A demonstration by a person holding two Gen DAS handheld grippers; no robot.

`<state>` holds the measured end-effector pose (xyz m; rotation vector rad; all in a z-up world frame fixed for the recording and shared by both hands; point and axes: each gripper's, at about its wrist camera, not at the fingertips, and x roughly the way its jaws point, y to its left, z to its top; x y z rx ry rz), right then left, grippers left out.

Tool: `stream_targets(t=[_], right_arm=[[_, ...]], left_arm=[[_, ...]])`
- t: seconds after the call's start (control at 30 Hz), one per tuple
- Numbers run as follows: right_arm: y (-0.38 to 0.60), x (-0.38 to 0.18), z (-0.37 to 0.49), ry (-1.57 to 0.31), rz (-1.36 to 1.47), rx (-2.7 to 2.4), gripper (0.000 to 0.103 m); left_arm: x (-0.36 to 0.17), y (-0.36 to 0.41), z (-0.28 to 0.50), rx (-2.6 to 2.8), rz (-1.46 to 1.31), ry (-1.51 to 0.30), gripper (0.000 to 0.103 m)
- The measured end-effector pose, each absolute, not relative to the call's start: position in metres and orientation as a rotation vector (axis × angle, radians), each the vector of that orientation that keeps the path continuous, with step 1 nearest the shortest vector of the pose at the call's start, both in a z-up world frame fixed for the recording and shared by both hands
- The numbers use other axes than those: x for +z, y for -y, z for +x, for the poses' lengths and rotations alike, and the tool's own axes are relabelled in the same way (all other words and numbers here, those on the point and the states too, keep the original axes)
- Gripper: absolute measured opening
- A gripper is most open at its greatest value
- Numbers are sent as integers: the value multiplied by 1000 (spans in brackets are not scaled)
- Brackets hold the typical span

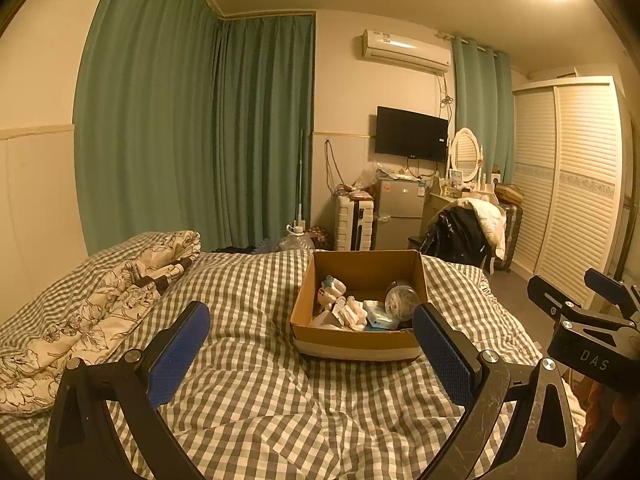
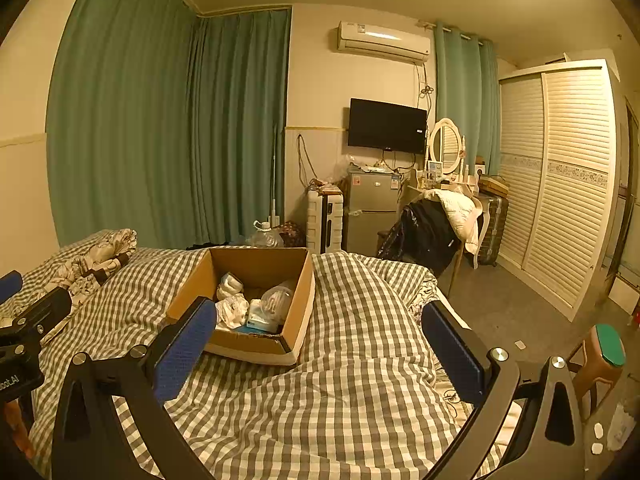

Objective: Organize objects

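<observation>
Both grippers hang over the checked bedspread (image 1: pixel 256 392) with their blue-padded fingers spread wide and nothing between them: the left gripper (image 1: pixel 310 360) faces the cardboard box (image 1: pixel 352 340) almost head-on, its right finger (image 1: pixel 444 356) overlapping the box's near right corner in that view, while the right gripper (image 2: pixel 320 356) sits further right, with its left finger (image 2: pixel 182 350) across the box's near left edge. That box rests on the bed, open at the top, and holds a jumble: a white figurine with a blue cap (image 1: pixel 330 292) at the back left, crumpled white packets (image 1: pixel 352 312) in the middle, a pale blue tissue pack (image 1: pixel 378 318) toward the front, and a clear round container (image 1: pixel 400 298) at the right. A floral quilt (image 1: pixel 92 308) lies bunched along the bed's left side, well apart from the box. Beyond the foot of the bed stand a large water bottle (image 1: pixel 296 240), a white suitcase (image 1: pixel 352 222), a small grey fridge (image 1: pixel 398 214) under a wall-mounted television (image 1: pixel 411 134), and a chair draped with dark and white clothes (image 1: pixel 464 230). Green curtains (image 1: pixel 192 128) cover the left wall, and a louvred wardrobe (image 1: pixel 568 184) fills the right.
</observation>
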<state>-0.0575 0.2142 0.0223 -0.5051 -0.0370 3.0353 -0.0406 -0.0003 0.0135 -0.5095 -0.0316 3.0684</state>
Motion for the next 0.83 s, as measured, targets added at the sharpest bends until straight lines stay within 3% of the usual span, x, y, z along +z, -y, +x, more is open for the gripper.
stream_targets(t=[0.83], right_arm=[[-212, 18, -58, 55, -523, 3034, 103]], left_arm=[[11, 1, -41, 3074, -526, 16, 103]])
